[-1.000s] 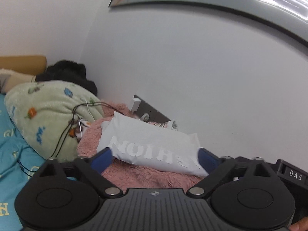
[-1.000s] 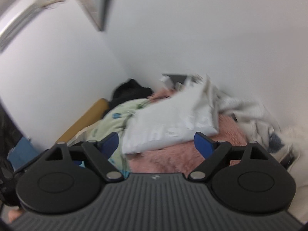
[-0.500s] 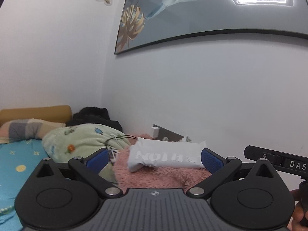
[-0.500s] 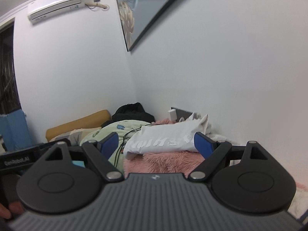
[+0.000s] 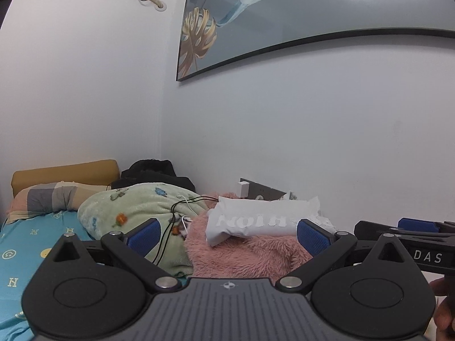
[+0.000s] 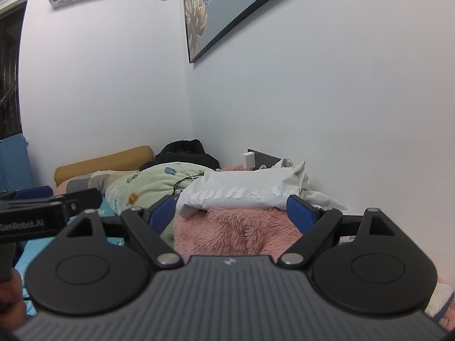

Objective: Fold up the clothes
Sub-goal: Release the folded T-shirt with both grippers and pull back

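A folded white garment (image 5: 256,221) with pale lettering lies on a pink fluffy blanket (image 5: 247,253) by the wall; it also shows in the right wrist view (image 6: 241,191) on the same blanket (image 6: 236,230). My left gripper (image 5: 227,234) is open and empty, held back from the garment. My right gripper (image 6: 231,213) is open and empty, also short of the garment. Each gripper shows at the edge of the other's view.
A green patterned blanket (image 5: 136,207) with black and white cables (image 5: 176,216) lies left of the pink one. A blue sheet (image 5: 34,244), striped pillow (image 5: 48,199), tan headboard (image 5: 65,170) and black clothing (image 5: 153,170) lie further left. Crumpled white cloth (image 6: 324,199) is on the right.
Both grippers have drawn back and tilted up from the garment, which now looks smaller and farther. The wall, picture and air conditioner have come into view. Both stay open.
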Demonstrator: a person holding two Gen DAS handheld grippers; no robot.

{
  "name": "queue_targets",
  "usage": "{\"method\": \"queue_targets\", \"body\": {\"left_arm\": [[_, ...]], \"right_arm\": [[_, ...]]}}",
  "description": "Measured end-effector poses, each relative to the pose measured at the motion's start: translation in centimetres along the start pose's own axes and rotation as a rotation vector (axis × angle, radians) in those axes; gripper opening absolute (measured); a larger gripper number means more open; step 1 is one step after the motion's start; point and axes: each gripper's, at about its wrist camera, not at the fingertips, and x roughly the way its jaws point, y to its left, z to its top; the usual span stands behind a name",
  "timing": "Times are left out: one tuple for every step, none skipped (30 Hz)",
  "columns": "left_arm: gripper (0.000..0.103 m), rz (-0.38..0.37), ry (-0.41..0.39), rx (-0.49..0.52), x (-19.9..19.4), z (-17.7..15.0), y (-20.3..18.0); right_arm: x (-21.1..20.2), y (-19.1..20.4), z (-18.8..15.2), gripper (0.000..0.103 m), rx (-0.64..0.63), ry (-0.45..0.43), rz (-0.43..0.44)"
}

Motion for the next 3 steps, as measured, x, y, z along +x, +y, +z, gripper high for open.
{"method": "queue_targets", "body": {"left_arm": [[0.103, 0.004, -0.002, 0.002, -0.09, -0.04, 0.02], [0.103, 0.007, -0.004, 0.004, -0.11, -0.12, 0.10], [0.103, 0.008, -0.004, 0.004, -0.16, -0.19, 0.17]], "right_arm": [[0.03, 0.10, -0.07, 0.087, -0.003, -0.003, -0.004], [0.06, 0.20, -0.14, 0.087, -0.006, -0.005, -0.009], [0.10, 0.29, -0.21, 0.087, -0.008, -0.006, -0.011]]}}
